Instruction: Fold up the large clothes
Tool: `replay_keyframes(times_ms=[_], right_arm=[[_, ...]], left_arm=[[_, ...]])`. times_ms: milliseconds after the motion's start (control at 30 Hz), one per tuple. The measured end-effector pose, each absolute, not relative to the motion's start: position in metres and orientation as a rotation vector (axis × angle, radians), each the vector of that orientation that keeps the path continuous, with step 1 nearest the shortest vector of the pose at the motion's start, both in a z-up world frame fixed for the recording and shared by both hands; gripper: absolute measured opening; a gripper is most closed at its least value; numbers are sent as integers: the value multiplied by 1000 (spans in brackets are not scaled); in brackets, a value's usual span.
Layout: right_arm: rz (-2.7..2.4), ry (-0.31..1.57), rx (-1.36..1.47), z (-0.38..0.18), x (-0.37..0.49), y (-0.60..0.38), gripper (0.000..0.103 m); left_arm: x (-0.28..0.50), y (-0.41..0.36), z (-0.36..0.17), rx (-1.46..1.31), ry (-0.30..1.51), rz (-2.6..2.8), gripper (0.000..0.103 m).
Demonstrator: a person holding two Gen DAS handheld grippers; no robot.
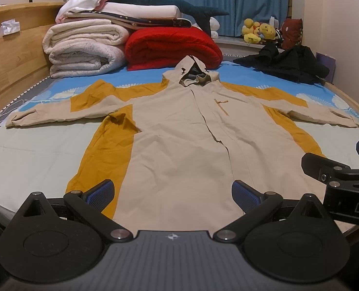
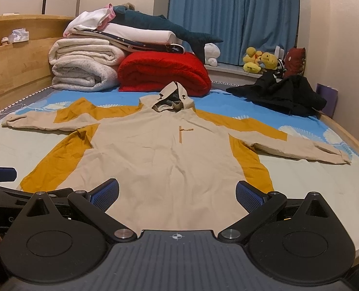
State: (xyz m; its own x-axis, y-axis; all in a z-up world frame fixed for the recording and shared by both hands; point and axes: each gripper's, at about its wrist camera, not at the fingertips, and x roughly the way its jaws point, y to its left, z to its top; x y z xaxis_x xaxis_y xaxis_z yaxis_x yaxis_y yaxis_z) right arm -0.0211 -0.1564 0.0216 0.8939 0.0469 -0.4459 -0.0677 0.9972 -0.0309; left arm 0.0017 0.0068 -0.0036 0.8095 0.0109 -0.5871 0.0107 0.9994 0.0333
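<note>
A beige hooded jacket (image 1: 179, 131) with mustard-yellow side panels is lying flat on a bed (image 1: 29, 155), front up, both sleeves stretched out sideways and the hood (image 1: 194, 72) pointing toward the far end. The left tool (image 1: 173, 195) is hovering over the jacket's near hem, its blue-padded fingers (image 1: 101, 195) spread wide and gripping nothing. The right tool (image 2: 177, 195) is hovering beside it over the same hem, fingers (image 2: 249, 197) likewise spread apart and empty; whether either is brushing the fabric is hard to tell from this low angle. Beyond the hood, a folded red blanket (image 1: 172, 48) is sitting next to a stack of white bedding (image 1: 84, 48). A crumpled black garment (image 2: 279, 94) is lying at the far right of the bed, near yellow plush toys (image 2: 259, 61) and a blue curtain (image 2: 232, 17).
</note>
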Motion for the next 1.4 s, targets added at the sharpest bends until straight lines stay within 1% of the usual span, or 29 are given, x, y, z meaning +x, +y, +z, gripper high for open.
replay_keyframes(times_ms=[167, 200, 267, 300, 367, 433, 467, 500, 533, 633, 700, 767, 800, 867, 900, 933, 1000, 1033, 1133, 1233, 1267, 1300, 1333, 1367, 1400], right_arm=[[58, 466, -46, 20, -21, -156, 99], [58, 465, -46, 20, -21, -156, 99], [55, 464, -46, 20, -21, -157, 94], [52, 461, -45, 20, -21, -157, 91], [43, 456, -38, 21, -21, -160, 76], [28, 450, -20, 22, -20, -165, 72], [17, 446, -13, 24, -20, -168, 68], [6, 436, -6, 26, -19, -173, 67], [-1, 424, -1, 31, -17, -179, 65], [-18, 355, 3, 52, -10, -201, 64], [-20, 288, -27, 66, -1, -220, 63], [-47, 265, -68, 72, 15, -243, 53], [-58, 282, -72, 70, 26, -254, 52], [-76, 376, -56, 55, 51, -280, 45], [-94, 429, -40, 41, 62, -293, 44], [-113, 474, -32, 29, 70, -302, 43], [-163, 611, -6, 0, 88, -317, 43], [-175, 670, 19, -12, 95, -323, 43], [-201, 763, 42, -38, 109, -329, 43], [-244, 871, 67, -65, 119, -334, 43], [-260, 909, 83, -73, 122, -335, 43], [-273, 939, 94, -80, 122, -335, 42], [-279, 966, 104, -84, 122, -336, 32], [-279, 989, 110, -89, 121, -337, 19], [-280, 998, 104, -91, 120, -336, 14]], left_arm=[[1, 7, -4, 37, 619, -1, 103], [1, 7, -4, 50, 618, 2, 103], [-1, 6, -4, 65, 613, -3, 99], [0, 6, -4, 65, 616, -9, 96], [1, 6, -2, 74, 611, -27, 88], [5, 9, 2, 84, 606, -28, 76], [8, 12, 6, 88, 606, -32, 73], [13, 18, 11, 90, 605, -43, 64], [18, 21, 17, 121, 602, -48, 58], [40, 35, 35, 189, 555, -91, 53], [59, 50, 44, 256, 512, -94, 53], [84, 74, 36, 273, 561, -94, 53], [97, 88, 22, 258, 628, -93, 53], [118, 120, -6, 269, 744, -34, 53], [131, 136, -18, 278, 840, 34, 53], [142, 152, -30, 225, 931, 97, 53], [154, 178, -49, 95, 1046, 146, 53], [159, 187, -55, 68, 1081, 174, 53], [169, 198, -64, 58, 1134, 198, 54], [172, 203, -67, 13, 1143, 235, 54], [172, 205, -69, 2, 1137, 244, 51], [171, 205, -69, -4, 1133, 248, 29], [170, 206, -67, -5, 1139, 240, 1], [167, 204, -64, 18, 1124, 246, 2], [164, 202, -61, 44, 1106, 256, 0]])
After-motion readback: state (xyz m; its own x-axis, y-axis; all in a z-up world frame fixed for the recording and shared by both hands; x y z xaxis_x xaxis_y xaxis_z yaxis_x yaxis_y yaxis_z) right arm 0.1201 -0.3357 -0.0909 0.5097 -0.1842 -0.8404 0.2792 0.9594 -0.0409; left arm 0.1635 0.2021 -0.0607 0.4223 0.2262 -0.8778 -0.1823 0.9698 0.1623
